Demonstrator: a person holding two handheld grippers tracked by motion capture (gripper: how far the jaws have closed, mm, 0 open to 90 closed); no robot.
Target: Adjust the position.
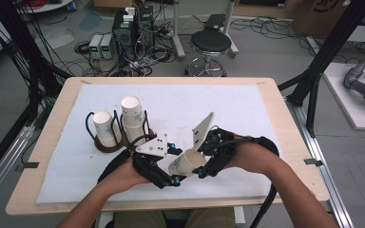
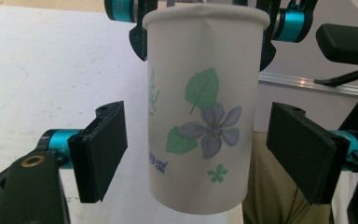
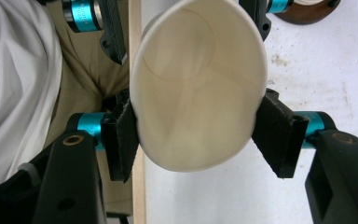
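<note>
Paper cup [image 1: 186,163] sits in mid-air above the near edge of the white mat [image 1: 237,109], between the two grippers, tilted with its open mouth toward the right. Right gripper [image 1: 204,164] is clamped on the cup near its rim: in the right gripper view, both black pads [image 3: 121,140] press the cup [image 3: 198,88] from either side and squeeze the mouth into an oval. Left gripper [image 1: 168,166] is released; in the left gripper view, its pads [image 2: 100,149] stand clear of the cup wall [image 2: 200,116] on both sides, with the flower-printed cup between them and a visible gap at each pad. Wooden holder [image 1: 119,142] with black wire loops stands on the mat to the far left of the grippers. Two more cups [image 1: 133,118] rest in it, the right-hand one standing taller. Table [image 1: 52,123] carries the mat.
</note>
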